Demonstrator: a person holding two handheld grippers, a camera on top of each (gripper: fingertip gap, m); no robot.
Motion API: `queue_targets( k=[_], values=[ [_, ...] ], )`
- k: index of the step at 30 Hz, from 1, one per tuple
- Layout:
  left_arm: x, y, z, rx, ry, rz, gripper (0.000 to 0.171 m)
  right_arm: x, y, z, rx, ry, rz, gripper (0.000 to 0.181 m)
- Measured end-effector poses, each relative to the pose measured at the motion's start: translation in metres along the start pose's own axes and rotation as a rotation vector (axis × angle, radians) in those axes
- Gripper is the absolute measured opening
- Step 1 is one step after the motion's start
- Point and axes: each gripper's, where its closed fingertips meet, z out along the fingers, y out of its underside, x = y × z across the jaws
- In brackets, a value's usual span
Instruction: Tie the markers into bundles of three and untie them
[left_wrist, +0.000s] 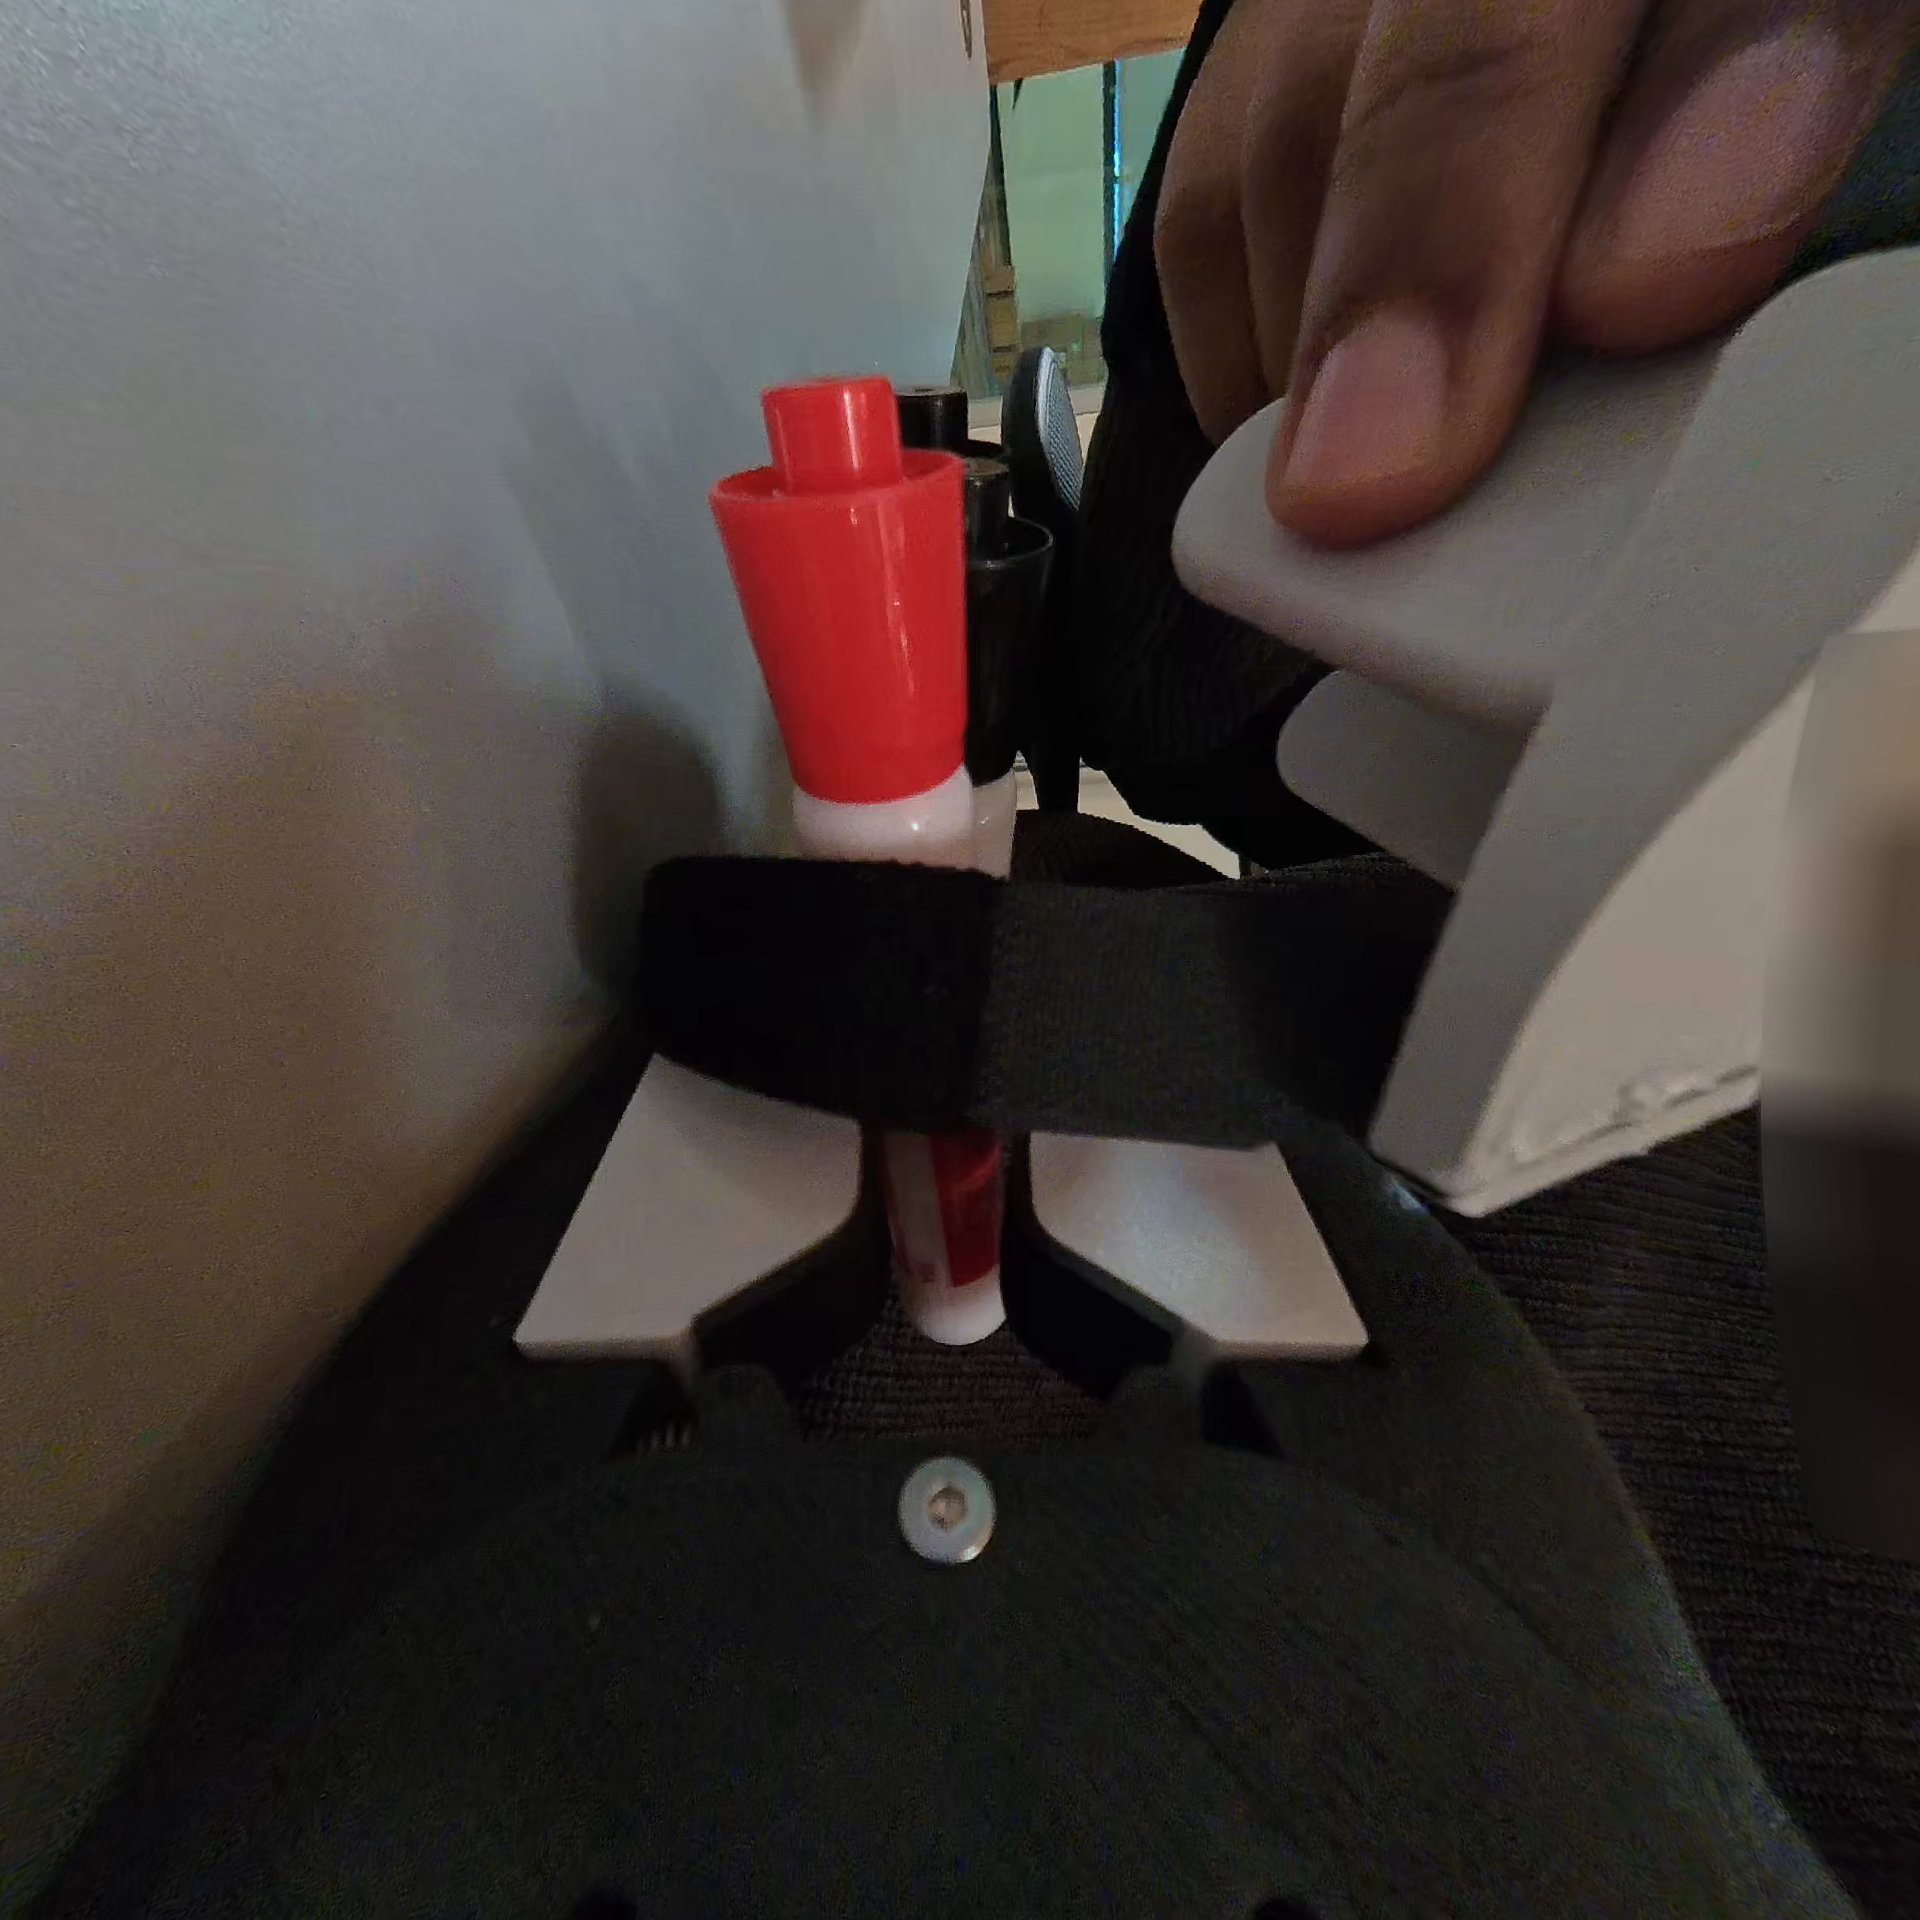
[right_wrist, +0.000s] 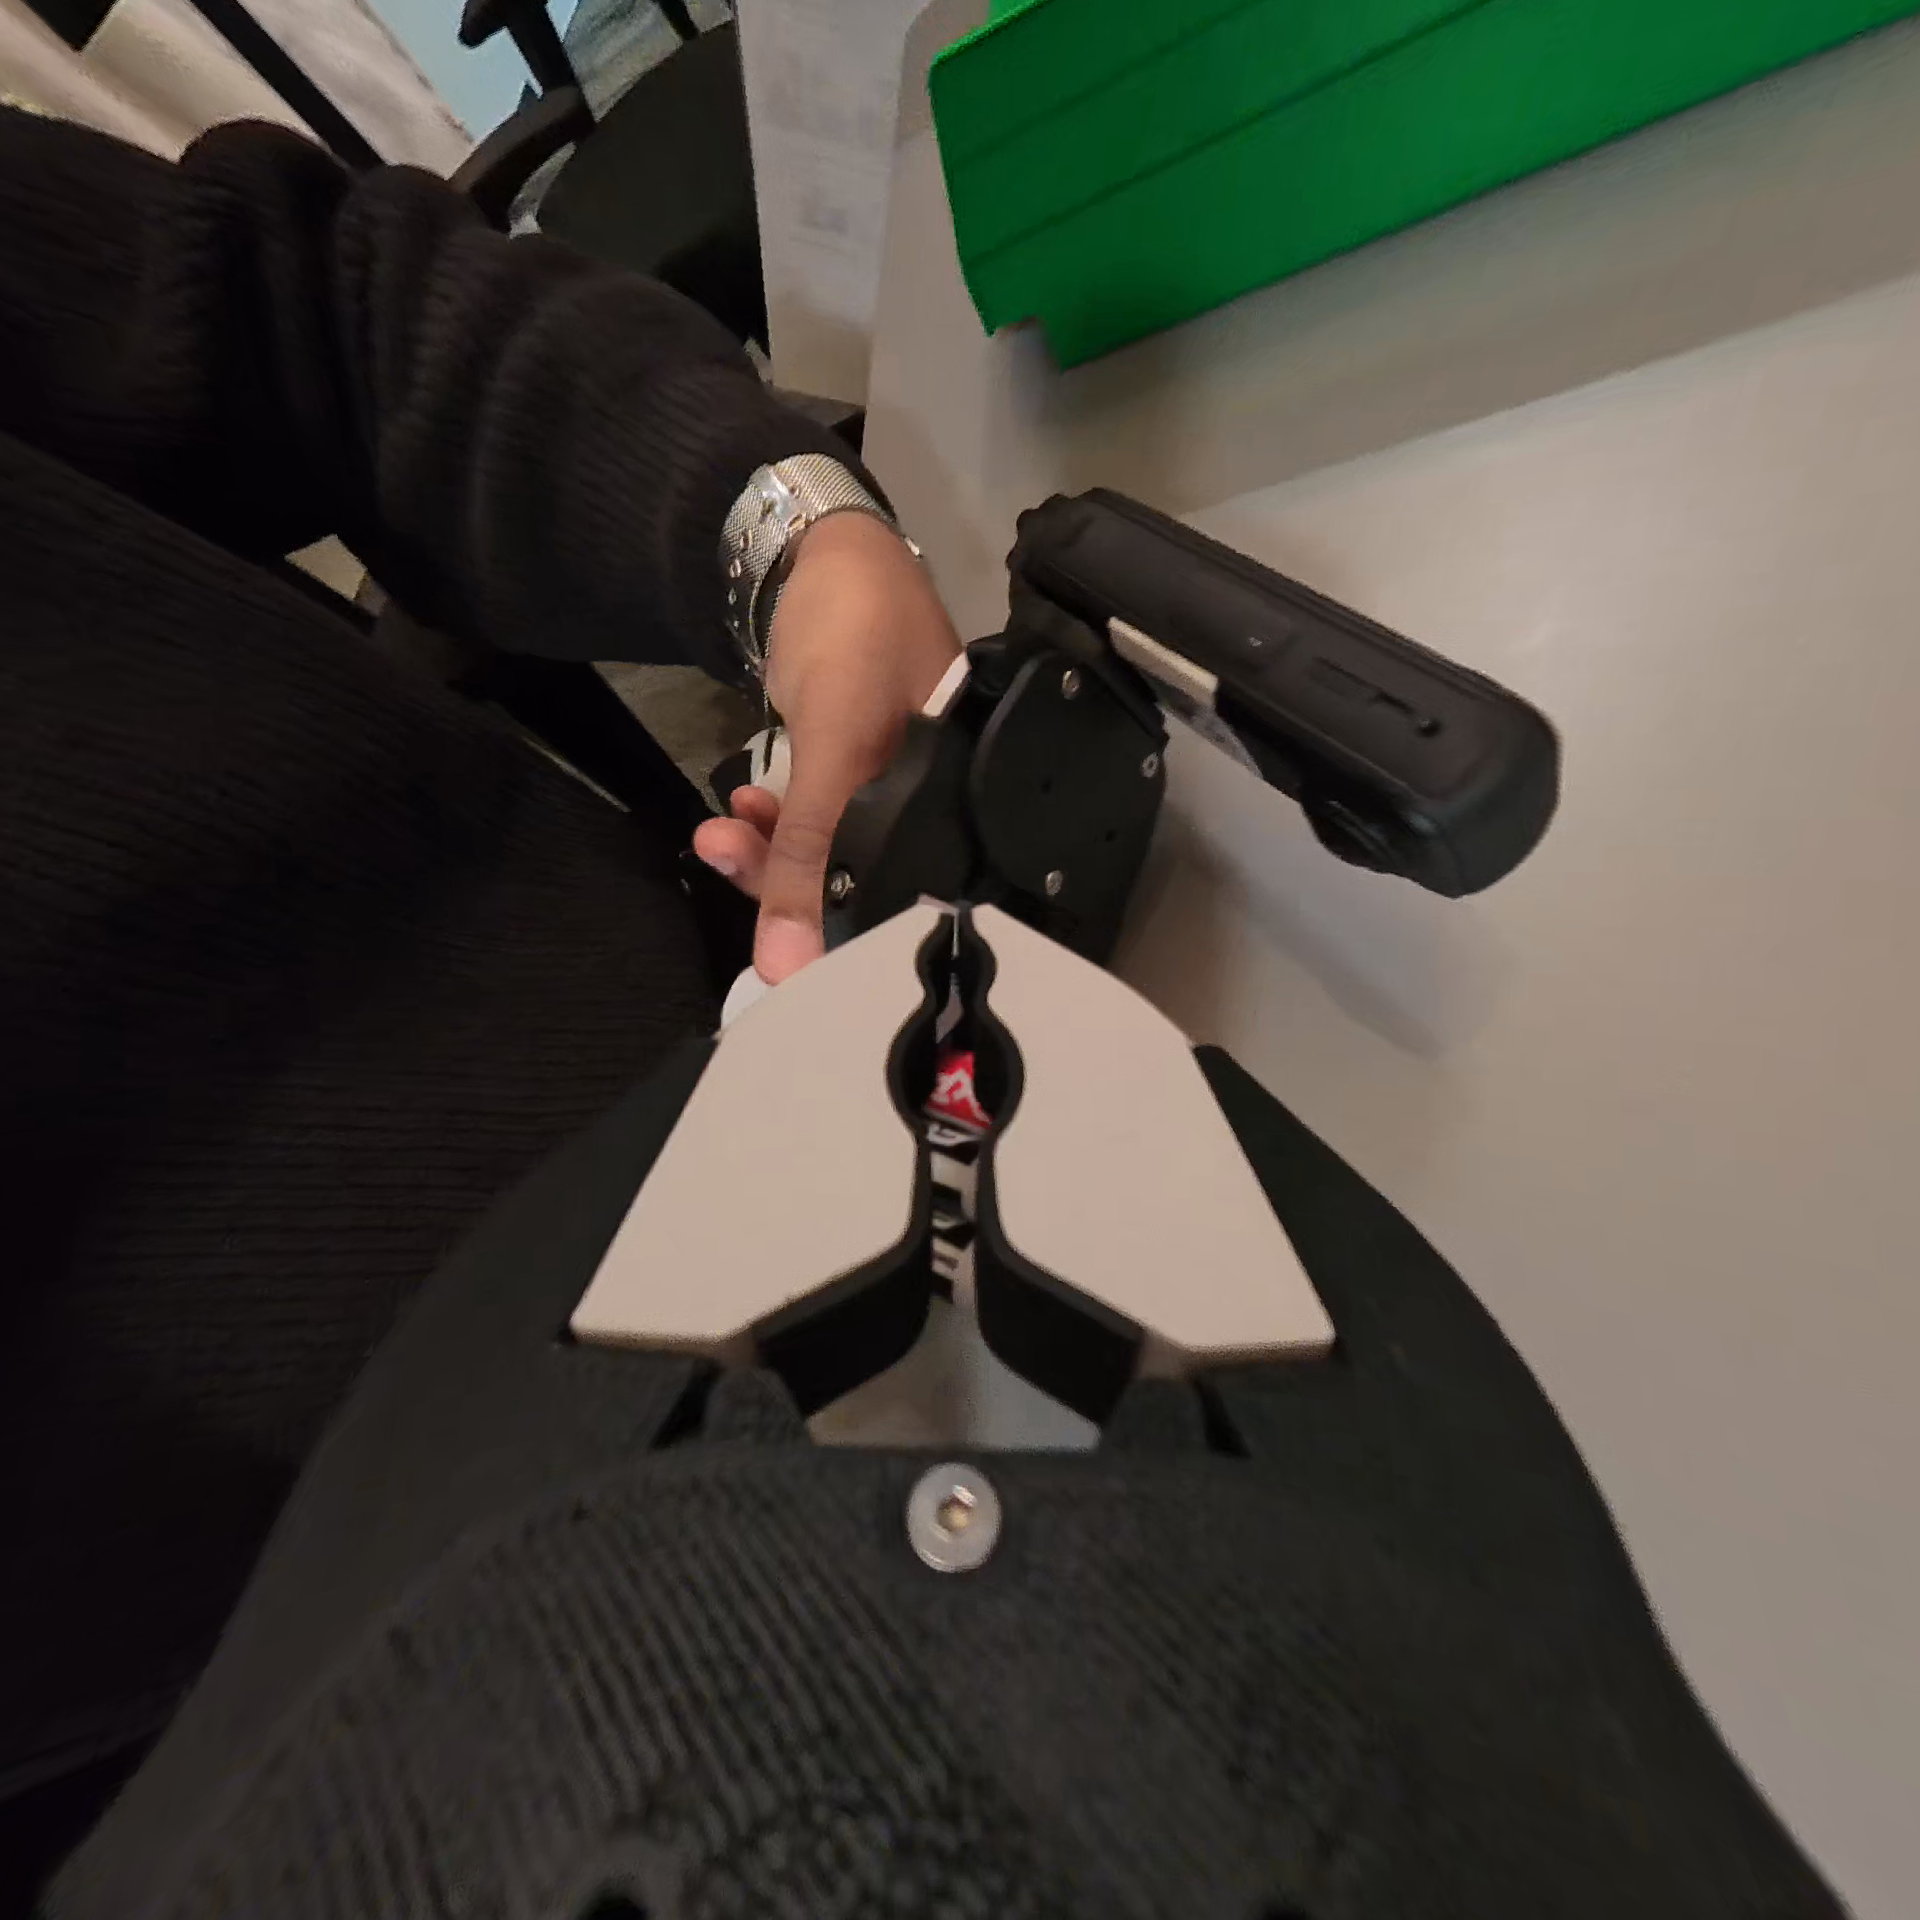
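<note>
A grey handle of the right gripper (left_wrist: 1538, 748) is crowding the right side of the left wrist view, with a person's hand (left_wrist: 1507, 239) wrapping over its top and blocking most of what lies behind. A pale wall (left_wrist: 312, 520) is filling the left side. In the right wrist view a black sleeve (right_wrist: 364, 416) is taking up the left half, a metal watch band (right_wrist: 769, 540) is sitting at the wrist, and the person's other hand (right_wrist: 831, 707) is gripping the left gripper (right_wrist: 1039, 800), whose black camera unit (right_wrist: 1299, 686) is sticking out over the grey desk (right_wrist: 1662, 1143). A green folder (right_wrist: 1351, 156) is lying at the far edge of that desk.

The left gripper (left_wrist: 940, 1195) is pinching the white barrel of a red-capped marker (left_wrist: 842, 623), its jaws pressed against the barrel near the lower end, so the marker is standing upright out of them. Two black-capped markers (left_wrist: 997, 582) are standing just behind it, touching. A black strap (left_wrist: 935, 997) is running around the bundle just above the jaws and stretching off to the right towards the grey handle.

The right gripper (right_wrist: 954, 1039) has its jaws nearly pressed together; a printed red, white and black surface (right_wrist: 956, 1091) is showing through the narrow gap between them, and what they are clamping I cannot tell.
</note>
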Motion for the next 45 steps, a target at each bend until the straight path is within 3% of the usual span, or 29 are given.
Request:
queue_targets(
  k=[7,27,39,45],
  values=[
    [0.000,0.000,0.000,0.004,0.004,0.002,0.021,-0.016,0.012,-0.004,0.002,-0.098,0.008,0.001],
    [0.001,-0.001,-0.001,0.016,0.011,0.005,0.019,-0.022,0.068,-0.023,0.028,-0.026,0.141,0.000],
    [0.001,-0.002,-0.001,0.022,0.011,0.004,0.020,-0.020,0.077,-0.021,0.045,-0.009,0.209,0.006],
    [0.001,-0.002,-0.001,0.022,0.013,0.006,0.020,-0.002,0.070,-0.037,0.172,0.046,0.325,0.013]
  ],
)
